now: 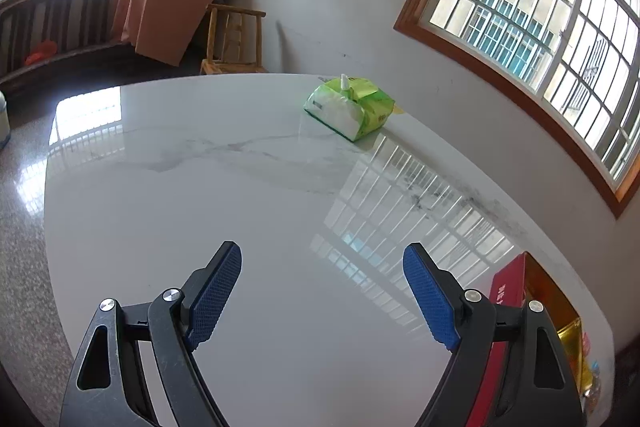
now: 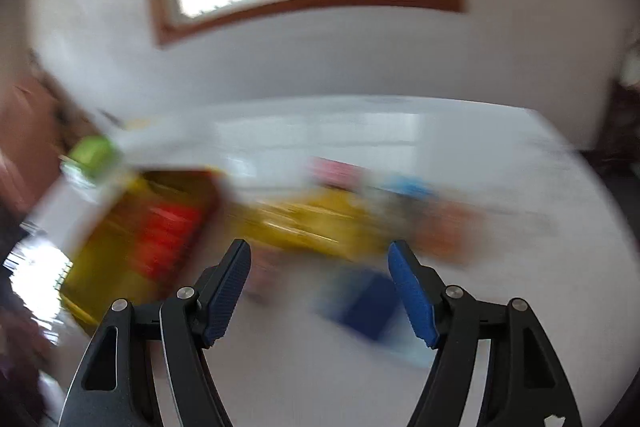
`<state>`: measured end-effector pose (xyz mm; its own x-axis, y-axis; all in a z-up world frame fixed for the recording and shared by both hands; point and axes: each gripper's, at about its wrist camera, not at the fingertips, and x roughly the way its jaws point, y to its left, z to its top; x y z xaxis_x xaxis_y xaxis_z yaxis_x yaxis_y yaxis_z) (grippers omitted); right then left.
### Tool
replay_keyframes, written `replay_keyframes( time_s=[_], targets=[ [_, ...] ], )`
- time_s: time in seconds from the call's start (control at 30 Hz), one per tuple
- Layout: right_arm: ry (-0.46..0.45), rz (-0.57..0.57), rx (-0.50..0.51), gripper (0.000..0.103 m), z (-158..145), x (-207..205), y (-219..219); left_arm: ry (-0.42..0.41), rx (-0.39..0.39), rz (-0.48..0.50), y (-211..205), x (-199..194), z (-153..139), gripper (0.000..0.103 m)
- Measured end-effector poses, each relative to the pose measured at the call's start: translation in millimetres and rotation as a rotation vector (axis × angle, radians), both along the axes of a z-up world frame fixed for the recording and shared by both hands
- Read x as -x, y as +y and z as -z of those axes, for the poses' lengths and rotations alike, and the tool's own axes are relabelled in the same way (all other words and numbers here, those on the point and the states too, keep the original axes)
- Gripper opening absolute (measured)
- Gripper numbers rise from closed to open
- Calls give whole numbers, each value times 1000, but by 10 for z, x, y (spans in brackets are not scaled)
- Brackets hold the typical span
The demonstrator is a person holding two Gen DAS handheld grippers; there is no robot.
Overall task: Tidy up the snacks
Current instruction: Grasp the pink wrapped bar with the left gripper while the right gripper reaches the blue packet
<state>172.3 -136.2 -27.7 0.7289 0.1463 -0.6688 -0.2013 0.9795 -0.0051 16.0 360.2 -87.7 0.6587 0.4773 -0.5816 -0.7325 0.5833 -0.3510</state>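
The right wrist view was smeared with motion blur, and most of it was hard to read. A gold-lined box (image 2: 132,227) with something red inside showed as a streak at near left. A yellow packet (image 2: 320,223) ran across the middle, with pink, blue and orange smudges behind it that could not be told apart. A dark blue packet (image 2: 360,307) lay blurred on the white table (image 2: 500,267).

The right gripper (image 2: 320,287) stood released, jaws apart, nothing pressed between the pads. The dark blue packet sat low between the jaws, nearer the right finger, untouched. The yellow packet lay just beyond the fingertips.

The left wrist view was sharp. The left gripper (image 1: 322,291) hung wide open over bare marble, gripping nothing. The red box (image 1: 508,287) with its gold lining was cut off at near right, half hidden behind the right finger (image 1: 430,297), and its contents could not be made out. A green tissue pack (image 1: 348,107) sat at the far side of the table, well apart from the jaws, near the wall under the window (image 1: 540,19).
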Motion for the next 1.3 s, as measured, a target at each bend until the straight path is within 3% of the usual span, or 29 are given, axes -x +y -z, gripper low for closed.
replay_keyframes(
  time_s=[0.1,0.17,0.27,0.37,0.47,0.63,0.7,0.77,0.8,0.9,1.0,1.17,1.3],
  targets=[
    [36,119,85,69,140,-80,-624,-16,-88,72,-166,-24,-88,83],
    [62,185,98,69,218,-151,-1010,23,-166,141,-335,-91,-166,83],
    [90,278,92,69,321,-236,-1443,47,-266,366,-845,-132,-489,83],
    [95,325,68,69,398,-280,-1675,29,-234,607,-1352,-196,-815,84],
    [100,345,16,69,497,-347,-1806,104,-118,913,-1990,-531,-1046,86],
    [96,340,-53,69,525,-299,-2018,218,-86,1136,-2795,-1086,-1085,86],
    [126,349,-84,69,588,-298,-2066,293,-29,1164,-2969,-1400,-925,86],
    [143,356,-125,69,626,-300,-2150,341,77,1154,-2996,-1622,-732,86],
    [149,361,-146,69,633,-296,-2176,371,180,1167,-2959,-1775,-597,86],
    [159,353,-163,70,641,-298,-2176,434,290,1124,-2967,-2091,-333,86],
    [161,343,-167,71,647,-322,-2157,491,263,1092,-3022,-2223,-212,86],
    [156,337,-198,72,638,-309,-2186,543,283,1078,-3105,-2382,-7,86],
    [157,327,-203,76,635,-321,-2181,579,194,1062,-3208,-2429,16,86]
  ],
)
